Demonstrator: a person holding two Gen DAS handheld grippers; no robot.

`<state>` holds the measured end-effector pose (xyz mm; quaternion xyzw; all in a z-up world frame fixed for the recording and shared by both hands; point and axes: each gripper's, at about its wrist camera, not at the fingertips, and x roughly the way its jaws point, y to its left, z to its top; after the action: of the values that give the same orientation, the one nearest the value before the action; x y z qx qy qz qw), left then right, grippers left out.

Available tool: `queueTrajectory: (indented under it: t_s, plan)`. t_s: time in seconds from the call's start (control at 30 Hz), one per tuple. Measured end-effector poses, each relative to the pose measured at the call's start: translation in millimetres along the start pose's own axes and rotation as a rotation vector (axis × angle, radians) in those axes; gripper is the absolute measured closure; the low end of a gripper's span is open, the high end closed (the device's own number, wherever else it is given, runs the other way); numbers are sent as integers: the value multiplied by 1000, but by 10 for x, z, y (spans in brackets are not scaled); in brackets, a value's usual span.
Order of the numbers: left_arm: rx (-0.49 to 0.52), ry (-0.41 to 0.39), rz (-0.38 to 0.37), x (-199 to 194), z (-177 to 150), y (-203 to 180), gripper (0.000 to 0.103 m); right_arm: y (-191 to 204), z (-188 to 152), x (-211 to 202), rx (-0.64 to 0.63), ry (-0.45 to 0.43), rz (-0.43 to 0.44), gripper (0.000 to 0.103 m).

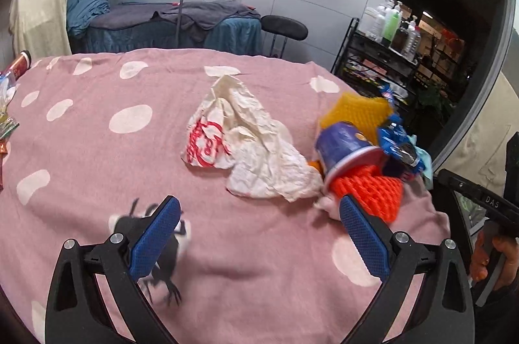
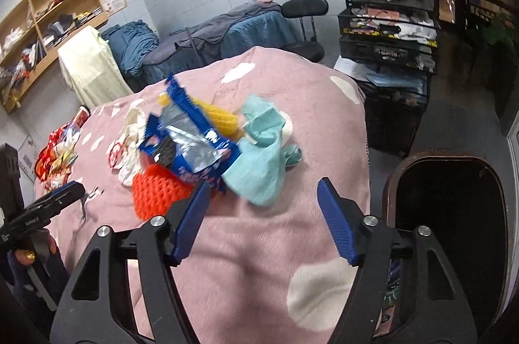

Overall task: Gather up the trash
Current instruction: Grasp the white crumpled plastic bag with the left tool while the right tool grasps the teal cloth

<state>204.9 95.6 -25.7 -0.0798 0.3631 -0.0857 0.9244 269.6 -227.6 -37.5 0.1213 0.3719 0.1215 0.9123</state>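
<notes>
A pile of trash lies on the pink spotted cloth (image 1: 97, 155): a crumpled white paper bag with red print (image 1: 240, 146), a tipped blue paper cup (image 1: 343, 146), an orange foam net (image 1: 373, 191), a yellow foam net (image 1: 353, 110) and a blue snack wrapper (image 1: 399, 142). My left gripper (image 1: 259, 214) is open and empty, just short of the bag. My right gripper (image 2: 262, 198) is open and empty, just short of a teal cloth (image 2: 259, 162) and the blue wrapper (image 2: 191, 146). The orange net (image 2: 155, 188) lies left of it.
A dark open bin (image 2: 447, 233) stands on the floor right of the table. A black wire rack with bottles (image 2: 389, 13) stands behind it. Snack packets (image 2: 58, 155) lie at the table's far left. A black bird print (image 1: 155, 250) marks the cloth under my left finger.
</notes>
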Motion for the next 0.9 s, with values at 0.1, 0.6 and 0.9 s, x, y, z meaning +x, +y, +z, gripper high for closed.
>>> queueTrajectory:
  t_s: [0.1, 0.6, 0.9]
  plan:
    - [-14, 22, 10, 176, 140, 98, 6, -80, 106, 144, 39, 28, 3, 40]
    - [-115, 145, 0, 768, 384, 400, 75, -75, 115, 394, 39, 62, 54, 92]
    - [-144, 28, -20, 303, 274, 309, 85, -84, 22, 79, 46, -23, 28, 93]
